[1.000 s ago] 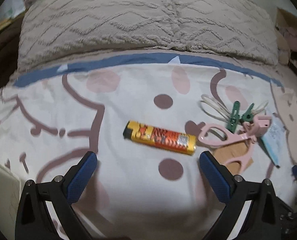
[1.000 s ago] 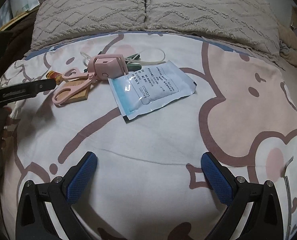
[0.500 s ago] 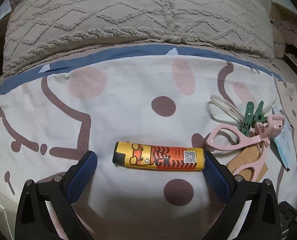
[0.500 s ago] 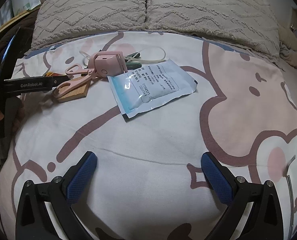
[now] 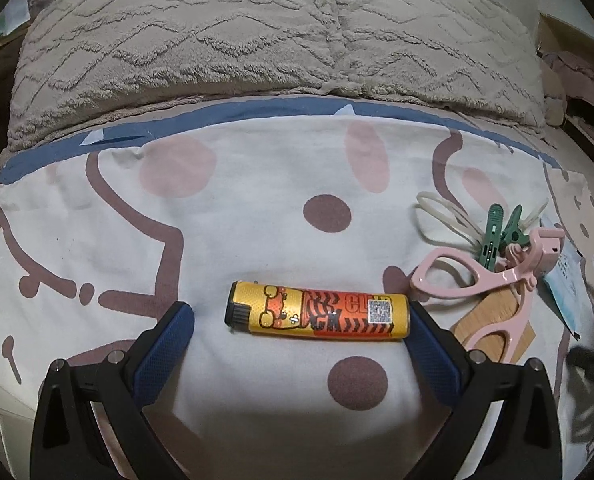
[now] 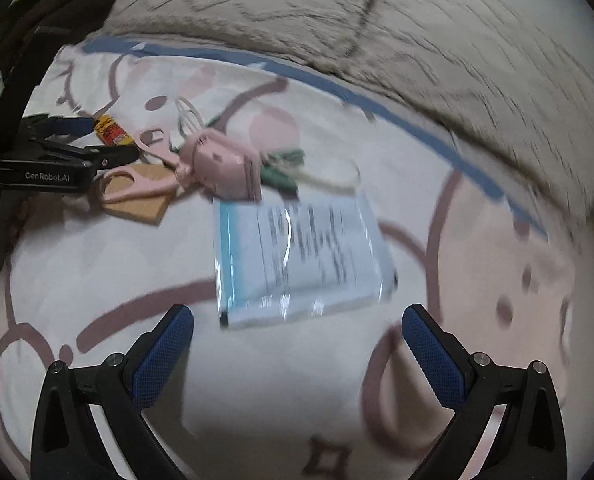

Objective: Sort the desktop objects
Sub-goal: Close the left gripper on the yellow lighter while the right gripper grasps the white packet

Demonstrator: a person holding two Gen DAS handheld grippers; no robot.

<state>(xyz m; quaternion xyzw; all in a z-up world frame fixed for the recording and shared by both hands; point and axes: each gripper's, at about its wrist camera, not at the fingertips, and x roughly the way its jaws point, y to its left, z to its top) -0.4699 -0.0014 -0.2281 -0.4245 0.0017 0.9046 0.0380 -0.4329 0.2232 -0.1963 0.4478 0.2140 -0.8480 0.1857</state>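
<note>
- On the printed bedsheet (image 5: 257,208), the lighter (image 5: 317,315) is seen lying flat, crosswise between the 2 blue pads of the left gripper (image 5: 299,322); the jaws are spread wide, the right pad just beside or touching the lighter's end, the left pad apart from it.
- No container is shown; only a sealed packet (image 6: 297,256) is seen, its contents not made out.
- Right of the lighter, a pink eyelash curler (image 5: 493,280) is laid over a wooden piece (image 5: 485,316), with green clips (image 5: 497,232) and pale cable ties (image 5: 441,216) behind.
- The right gripper (image 6: 297,334) is held wide open above the sheet, the packet just beyond its fingertips, nothing grasped.
- Compared with 0.5 s ago, the lighter is framed deeper between the left pads, and the right view is blurred and brought nearer the packet.
</note>
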